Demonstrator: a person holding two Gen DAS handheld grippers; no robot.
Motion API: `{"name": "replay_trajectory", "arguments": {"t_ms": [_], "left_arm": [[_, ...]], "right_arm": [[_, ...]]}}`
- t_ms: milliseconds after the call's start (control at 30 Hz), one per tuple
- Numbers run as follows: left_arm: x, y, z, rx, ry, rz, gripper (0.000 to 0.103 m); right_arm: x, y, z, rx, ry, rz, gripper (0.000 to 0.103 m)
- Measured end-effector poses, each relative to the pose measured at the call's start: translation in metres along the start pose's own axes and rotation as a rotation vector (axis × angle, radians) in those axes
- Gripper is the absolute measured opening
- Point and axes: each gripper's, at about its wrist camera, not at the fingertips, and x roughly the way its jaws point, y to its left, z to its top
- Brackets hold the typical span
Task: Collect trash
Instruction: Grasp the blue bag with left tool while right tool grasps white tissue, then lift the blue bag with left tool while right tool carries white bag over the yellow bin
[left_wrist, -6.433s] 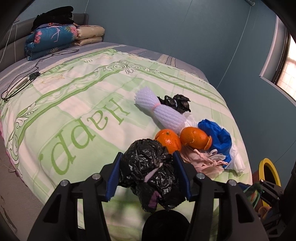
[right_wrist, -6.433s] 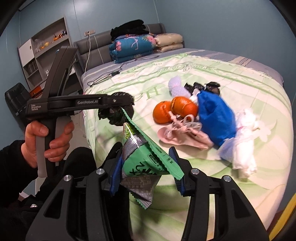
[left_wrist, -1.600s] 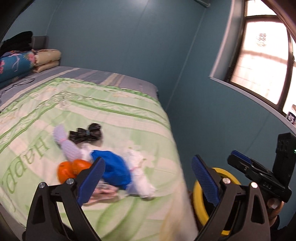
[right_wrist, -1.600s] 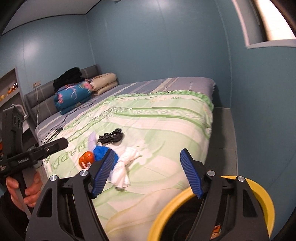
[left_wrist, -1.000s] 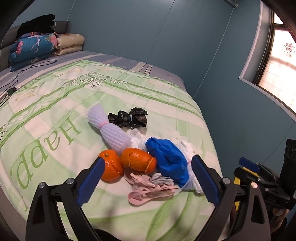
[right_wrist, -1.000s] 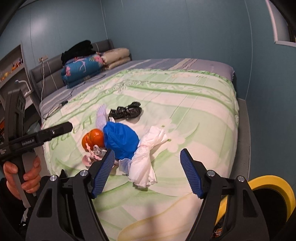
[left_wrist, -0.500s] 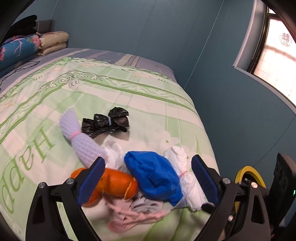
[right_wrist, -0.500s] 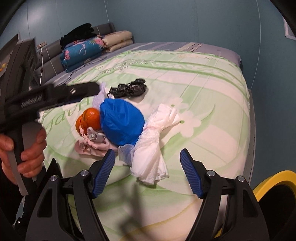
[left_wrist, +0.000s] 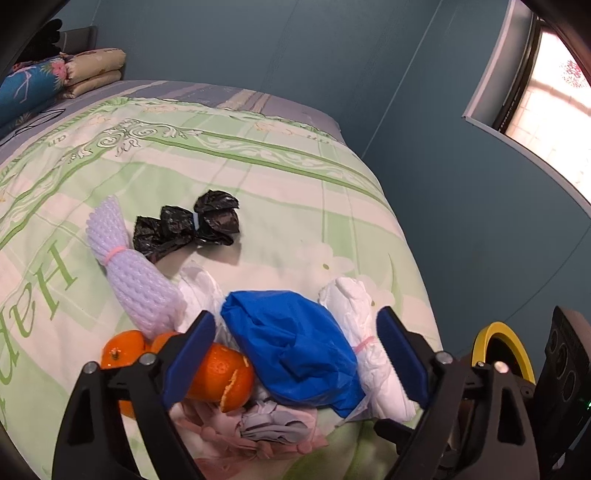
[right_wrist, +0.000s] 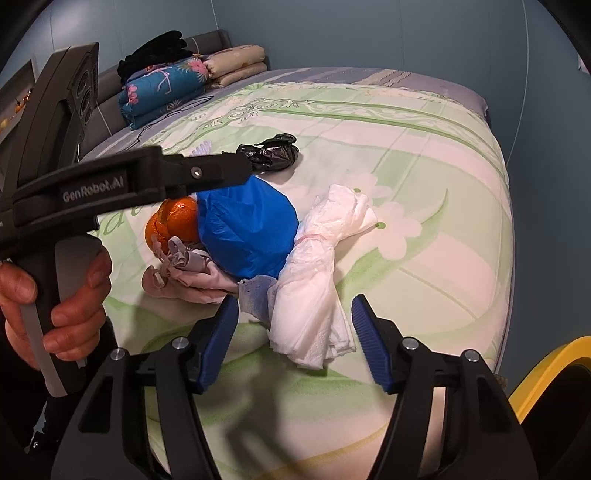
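Observation:
A pile of trash lies on the green bedspread (left_wrist: 258, 177). My left gripper (left_wrist: 295, 354) is open, its jaws either side of a blue plastic bag (left_wrist: 291, 343). Around it lie peeled oranges (left_wrist: 218, 373), a white bundle (left_wrist: 365, 332), a lilac foam net (left_wrist: 133, 266), a black bag (left_wrist: 188, 225) and pinkish-grey masks (left_wrist: 258, 428). My right gripper (right_wrist: 295, 347) is open and empty just in front of the white bundle (right_wrist: 317, 273), with the blue bag (right_wrist: 247, 225) and oranges (right_wrist: 173, 221) behind.
A yellow-rimmed bin (left_wrist: 506, 350) stands on the floor at the bed's right corner; it also shows in the right wrist view (right_wrist: 546, 373). Folded quilts (right_wrist: 184, 81) lie at the headboard. Blue walls and a window (left_wrist: 546, 88) are to the right.
Both grippers released earlier trash (black bag, green wrapper) at the bin, swung back to the bed, and now have closed in on the pile, open.

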Motion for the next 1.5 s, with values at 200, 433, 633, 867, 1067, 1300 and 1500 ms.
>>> {"name": "replay_trajectory", "arguments": {"t_ms": [200, 433, 633, 867, 1067, 1300, 1500], "left_arm": [[0.010, 0.000, -0.003, 0.007, 0.032, -0.007, 0.059], [0.015, 0.003, -0.005, -0.006, 0.052, -0.007, 0.028], [0.014, 0.001, -0.003, -0.013, 0.049, 0.006, 0.013], [0.003, 0.002, 0.001, -0.036, 0.025, 0.011, 0.009], [-0.017, 0.006, 0.007, -0.066, -0.016, -0.011, 0.009], [-0.048, 0.007, 0.012, -0.089, -0.072, -0.025, 0.009], [-0.071, 0.007, 0.016, -0.091, -0.111, -0.027, 0.009]], "right_arm": [[0.007, 0.000, -0.001, -0.004, 0.030, -0.013, 0.052], [0.014, -0.001, -0.003, -0.009, 0.060, -0.018, 0.039], [0.016, -0.004, -0.004, 0.001, 0.071, -0.013, 0.018], [0.007, -0.001, -0.002, 0.000, 0.048, -0.007, 0.011], [-0.017, -0.001, 0.004, 0.011, -0.007, -0.001, 0.010], [-0.044, 0.005, 0.008, -0.005, -0.056, -0.004, 0.010], [-0.063, 0.007, 0.011, -0.019, -0.088, -0.011, 0.010]]}}
